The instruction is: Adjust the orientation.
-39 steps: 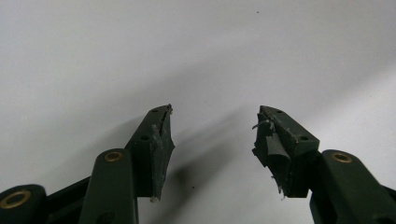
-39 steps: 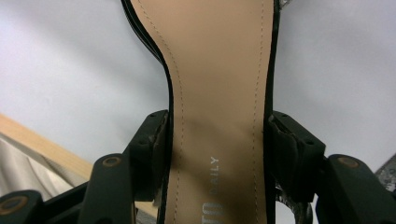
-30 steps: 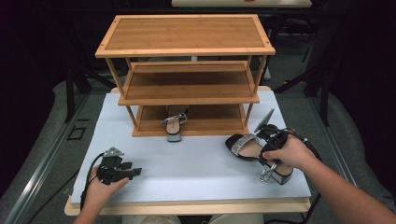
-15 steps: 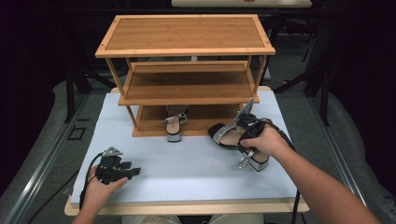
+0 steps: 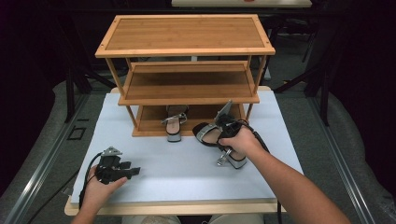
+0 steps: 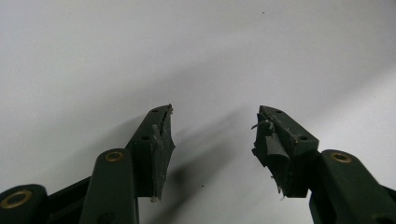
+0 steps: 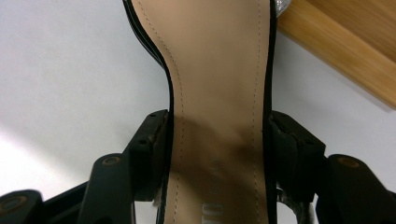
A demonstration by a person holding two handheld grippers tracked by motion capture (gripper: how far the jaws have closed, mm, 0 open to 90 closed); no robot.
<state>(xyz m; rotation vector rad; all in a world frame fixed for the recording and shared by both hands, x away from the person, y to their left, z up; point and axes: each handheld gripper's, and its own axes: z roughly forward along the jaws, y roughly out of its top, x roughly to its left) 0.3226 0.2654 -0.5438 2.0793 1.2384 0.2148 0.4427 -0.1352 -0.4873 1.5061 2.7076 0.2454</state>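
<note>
Sandal [image 5: 210, 133] in my right tongs [image 5: 223, 125] has travelled: a second ago I held it out near the right edge of the desk [image 5: 187, 172], and now it hangs close in front of the rack [image 5: 187, 88], toe toward the bottom shelf [image 5: 149, 122]. The right gripper view shows the jaws clamped on either side of the tan insole [image 7: 219, 93], pads pressing the black edges of the sole, with the white desk beneath and a strip of the shelf's wooden edge [image 7: 341, 60] at the upper right. The block heel [image 5: 233, 159] trails below my right hand [image 5: 240, 142], toward my side of the desk.

The matching sandal [image 5: 173, 126] already stands on the bottom shelf, toe out over its front edge. There is free board to its right, and that is where I judge this one belongs, so the carry is mostly done; what remains is to level the shoe, slide it in beside its mate without knocking it, and let go.

My left tongs [image 5: 133, 171] lie idle on the near left of the desk, where they were a second ago. Their jaws stand apart with nothing between them, bare white surface beyond.
</note>
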